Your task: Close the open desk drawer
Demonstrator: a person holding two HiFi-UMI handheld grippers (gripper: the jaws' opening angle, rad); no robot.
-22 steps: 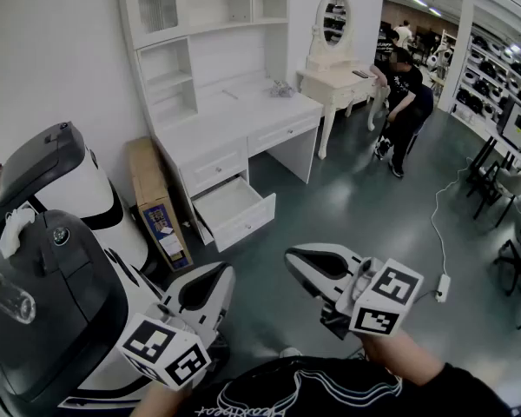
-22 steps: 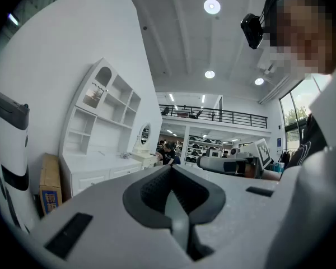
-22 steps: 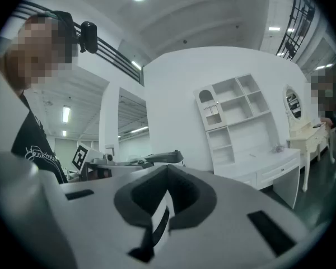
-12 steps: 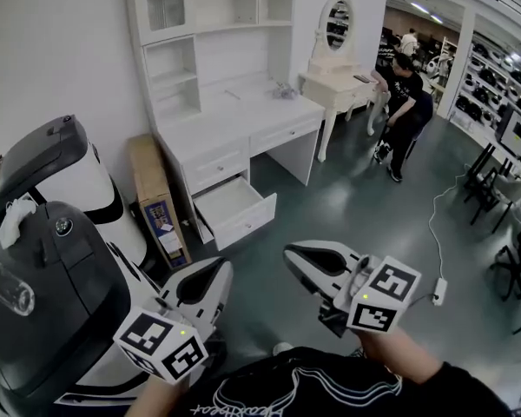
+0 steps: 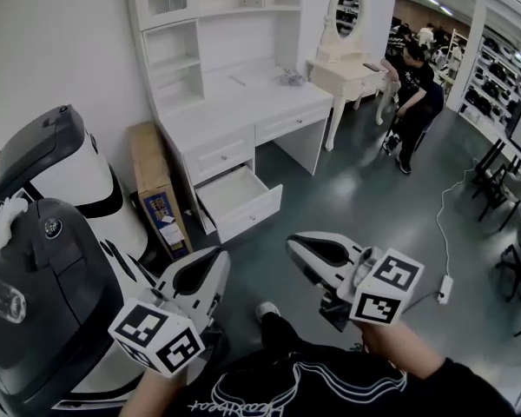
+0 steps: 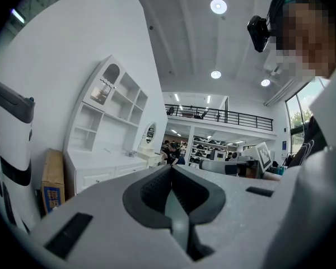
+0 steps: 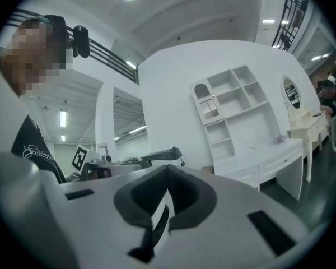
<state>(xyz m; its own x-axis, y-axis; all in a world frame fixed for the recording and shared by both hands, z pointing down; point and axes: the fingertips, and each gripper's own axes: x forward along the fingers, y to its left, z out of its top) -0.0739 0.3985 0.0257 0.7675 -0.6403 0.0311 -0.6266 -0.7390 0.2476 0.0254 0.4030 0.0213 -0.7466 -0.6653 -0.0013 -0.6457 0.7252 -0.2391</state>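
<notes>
Standing pulled out from the lower left of the white desk (image 5: 243, 111), the drawer (image 5: 239, 200) juts over the dark floor (image 5: 365, 198), its front panel facing the person. Right above it sits a closed drawer (image 5: 217, 156) of the same desk, and a white shelf unit (image 5: 187, 24) rises from the desktop against the wall. A tall cardboard box (image 5: 156, 194) leans just beside the desk's left end. To the desk's right stands a cream dressing table (image 5: 352, 72) with an oval mirror (image 5: 348, 11), and a person in dark clothes (image 5: 414, 89) bends over near it.

Both tools hang well short of the drawer, low in the head view. The left gripper (image 5: 215, 255) points up and to the right toward the desk; its own view shows the jaws pressed together at the tips, with nothing between them (image 6: 171, 168). The right gripper (image 5: 292, 243) points up and to the left, and its jaws likewise meet at the tips with nothing held (image 7: 168, 167). A large black-and-white machine (image 5: 52, 259) fills the left side beside the left gripper. On the floor at the right lies a white power strip (image 5: 441, 287) with its cable trailing off.
</notes>
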